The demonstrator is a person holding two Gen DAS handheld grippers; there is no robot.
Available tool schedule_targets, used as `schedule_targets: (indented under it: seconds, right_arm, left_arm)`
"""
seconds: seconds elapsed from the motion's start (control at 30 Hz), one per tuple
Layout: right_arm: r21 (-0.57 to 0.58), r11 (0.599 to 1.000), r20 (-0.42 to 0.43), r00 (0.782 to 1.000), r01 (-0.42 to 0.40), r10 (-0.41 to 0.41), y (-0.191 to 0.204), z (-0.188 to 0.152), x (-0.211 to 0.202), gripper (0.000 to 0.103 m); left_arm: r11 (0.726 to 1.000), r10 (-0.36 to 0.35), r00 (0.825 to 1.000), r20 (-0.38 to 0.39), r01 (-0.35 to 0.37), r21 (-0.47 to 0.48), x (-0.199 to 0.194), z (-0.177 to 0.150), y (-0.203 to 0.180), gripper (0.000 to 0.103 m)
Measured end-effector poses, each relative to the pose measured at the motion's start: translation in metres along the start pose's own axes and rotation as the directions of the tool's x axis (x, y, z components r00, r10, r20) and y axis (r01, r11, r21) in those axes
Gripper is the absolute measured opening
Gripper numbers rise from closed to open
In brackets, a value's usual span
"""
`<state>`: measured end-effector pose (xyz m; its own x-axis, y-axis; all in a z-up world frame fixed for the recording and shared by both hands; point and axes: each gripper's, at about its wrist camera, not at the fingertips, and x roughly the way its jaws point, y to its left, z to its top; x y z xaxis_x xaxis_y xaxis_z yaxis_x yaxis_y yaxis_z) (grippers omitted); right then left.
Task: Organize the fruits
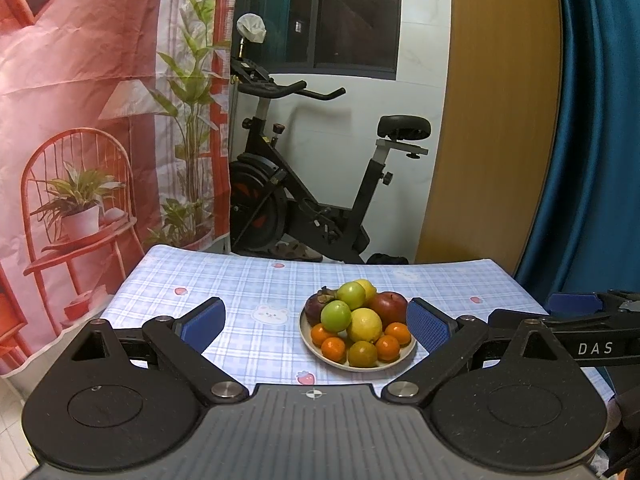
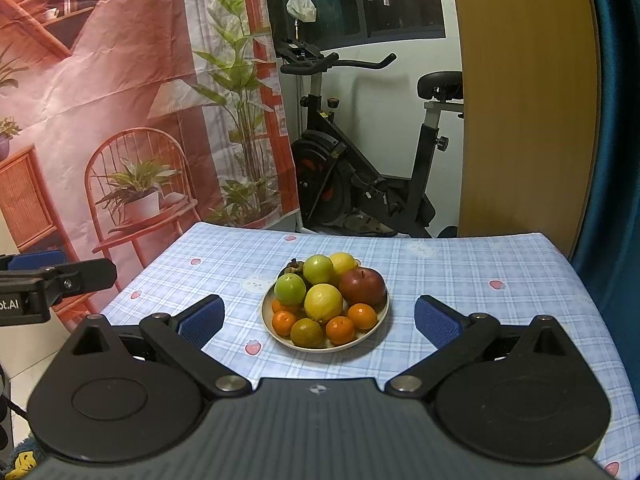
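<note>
While every fruit is sitting heaped on the plate, I am holding my left gripper and right gripper wide open and empty. That heap is fitting either a finished gathering or one awaiting sorting

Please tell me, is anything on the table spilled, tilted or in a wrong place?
Nothing stands out. All the fruit sits heaped on the plate, including the red apple and the front lemon, and none has rolled onto the tablecloth. Both the left gripper and the right gripper are open and hold nothing.

Plate of piled fruit on checked tablecloth beyond wide-spread left gripper jaws.
</note>
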<state>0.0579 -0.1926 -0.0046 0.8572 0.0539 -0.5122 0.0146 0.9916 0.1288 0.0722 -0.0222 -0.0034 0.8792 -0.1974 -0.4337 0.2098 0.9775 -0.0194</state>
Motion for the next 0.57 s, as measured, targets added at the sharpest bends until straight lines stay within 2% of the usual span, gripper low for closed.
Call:
schedule_targets:
  seconds: [0.57]
  right_arm:
    - [-0.002, 1.0, 0.01, 1.0, 0.005, -0.004, 0.0, 0.0013, -0.0025, 0.103]
  left_arm:
    - [1.0, -0.002, 1.0, 0.007, 0.002, -0.005, -0.0042, 0.0016, -0.0013, 0.099]
